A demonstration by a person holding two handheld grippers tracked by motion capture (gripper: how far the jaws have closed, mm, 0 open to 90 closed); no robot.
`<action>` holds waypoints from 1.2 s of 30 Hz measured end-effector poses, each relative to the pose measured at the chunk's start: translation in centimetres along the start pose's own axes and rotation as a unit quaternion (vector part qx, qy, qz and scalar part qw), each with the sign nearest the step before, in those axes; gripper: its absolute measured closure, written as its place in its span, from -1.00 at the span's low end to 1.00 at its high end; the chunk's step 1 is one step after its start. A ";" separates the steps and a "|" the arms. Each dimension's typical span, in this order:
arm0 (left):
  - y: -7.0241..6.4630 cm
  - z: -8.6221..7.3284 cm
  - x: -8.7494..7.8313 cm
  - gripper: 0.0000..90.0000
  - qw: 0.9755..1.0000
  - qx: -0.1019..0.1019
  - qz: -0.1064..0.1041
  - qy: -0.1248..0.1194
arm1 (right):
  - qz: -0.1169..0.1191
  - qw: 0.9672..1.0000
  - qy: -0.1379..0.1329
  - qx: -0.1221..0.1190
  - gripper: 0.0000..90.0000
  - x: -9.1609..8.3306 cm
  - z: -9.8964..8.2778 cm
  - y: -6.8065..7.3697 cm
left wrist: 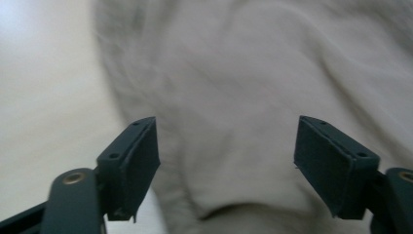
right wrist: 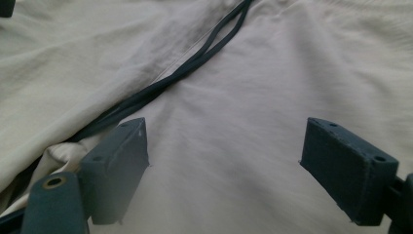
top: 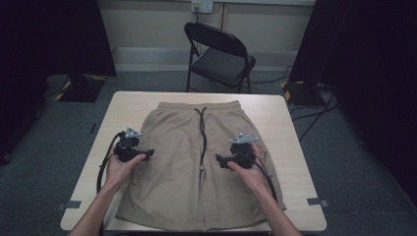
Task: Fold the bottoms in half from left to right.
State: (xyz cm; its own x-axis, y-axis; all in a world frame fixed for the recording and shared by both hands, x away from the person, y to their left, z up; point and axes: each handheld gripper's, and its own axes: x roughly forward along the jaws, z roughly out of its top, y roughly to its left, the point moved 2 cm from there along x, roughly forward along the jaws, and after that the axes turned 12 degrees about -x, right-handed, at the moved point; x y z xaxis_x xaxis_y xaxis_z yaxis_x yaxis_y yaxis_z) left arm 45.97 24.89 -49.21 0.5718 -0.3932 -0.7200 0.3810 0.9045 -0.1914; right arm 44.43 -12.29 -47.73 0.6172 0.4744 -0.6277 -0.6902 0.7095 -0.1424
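Observation:
A pair of beige shorts [top: 196, 167] lies flat on the wooden table [top: 290, 128], waistband at the far side, with a black drawstring [top: 202, 132] running down the middle. My left gripper [top: 142, 153] hovers over the shorts' left leg, jaws wide apart with nothing between them; in the left gripper view it [left wrist: 226, 161] looks down on the shorts' cloth [left wrist: 253, 87] beside bare tabletop [left wrist: 44, 107]. My right gripper [top: 222, 161] is over the right leg near the centre seam, also open and empty [right wrist: 224, 165], with the drawstring [right wrist: 180, 73] just ahead of its jaws.
A black folding chair [top: 221, 54] stands beyond the table's far edge. Dark curtains and stands flank the room at left and right. Tape marks [top: 317, 201] sit at the table's near corners. Bare wood borders the shorts on both sides.

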 end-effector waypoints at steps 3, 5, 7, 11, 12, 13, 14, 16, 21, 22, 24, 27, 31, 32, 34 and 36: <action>0.1 -0.3 0.2 -0.48 1.000 0.009 0.015 0.005 | 0.011 1.000 0.018 -0.004 -0.62 1.8 -0.4 0.8; 0.5 -0.8 0.7 -0.48 1.000 0.002 0.011 0.018 | 0.004 0.999 0.029 -0.013 -0.61 2.8 -0.9 1.1; 0.6 -1.0 1.0 -0.49 1.000 0.002 0.014 0.008 | 0.003 0.999 0.037 -0.012 -0.60 3.2 -1.3 1.2; 0.5 -1.2 1.1 -0.53 1.000 0.006 0.017 -0.003 | 0.000 0.999 0.036 -0.011 -0.60 3.3 -1.9 0.7; 0.5 -1.2 1.1 -0.56 1.000 0.006 0.017 -0.003 | -0.003 0.999 0.038 -0.009 -0.60 3.3 -2.0 0.4; 0.3 -1.2 1.2 -0.59 1.000 0.001 0.017 -0.004 | -0.003 0.999 0.036 -0.010 -0.60 3.3 -2.1 0.2; 0.1 -1.2 1.3 -0.59 1.000 0.001 0.016 -0.005 | -0.004 0.999 0.034 -0.010 -0.60 3.3 -2.2 0.1; 0.0 -1.2 1.3 -0.59 1.000 0.006 0.015 -0.004 | -0.009 0.999 0.034 -0.006 -0.60 3.1 -2.4 -0.3; -1.0 -1.3 1.7 -0.59 1.000 0.020 0.003 -0.011 | -0.017 0.999 0.037 0.000 -0.60 2.4 -3.1 -1.6; -1.1 -1.3 1.7 -0.60 1.000 0.021 0.002 -0.012 | -0.020 0.999 0.036 0.003 -0.60 2.3 -3.3 -1.9; -1.2 -1.3 1.8 -0.61 1.000 0.022 0.001 -0.013 | -0.026 0.999 0.037 0.009 -0.60 1.9 -3.7 -2.3; -1.9 -1.3 2.1 -0.62 1.000 0.020 -0.002 -0.019 | -0.031 0.999 0.038 0.013 -0.60 1.4 -4.2 -2.7; -3.2 -1.5 2.0 -0.62 0.999 0.034 -0.009 -0.004 | -0.034 0.998 0.041 0.017 -0.60 0.8 -4.7 -2.8; -3.2 -1.5 2.0 -0.62 0.999 0.034 -0.009 -0.004 | -0.034 0.998 0.041 0.017 -0.60 0.8 -4.7 -2.8; -3.7 -1.7 1.9 -0.62 0.999 0.033 -0.008 0.001 | -0.032 0.998 0.051 0.017 -0.60 0.2 -5.0 -3.1; -4.1 -1.8 1.7 -0.62 0.999 0.035 -0.009 0.011 | -0.032 0.998 0.055 0.018 -0.60 -0.1 -5.2 -3.2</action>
State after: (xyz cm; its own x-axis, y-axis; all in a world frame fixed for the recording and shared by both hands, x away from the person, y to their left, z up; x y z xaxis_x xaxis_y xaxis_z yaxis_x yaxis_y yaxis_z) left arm 44.09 20.86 -50.81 0.5493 -0.4049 -0.7309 0.4407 0.8836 -0.1583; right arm 44.64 -17.35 -51.17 0.6125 0.3698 -0.6986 -0.6357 0.7558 -0.1573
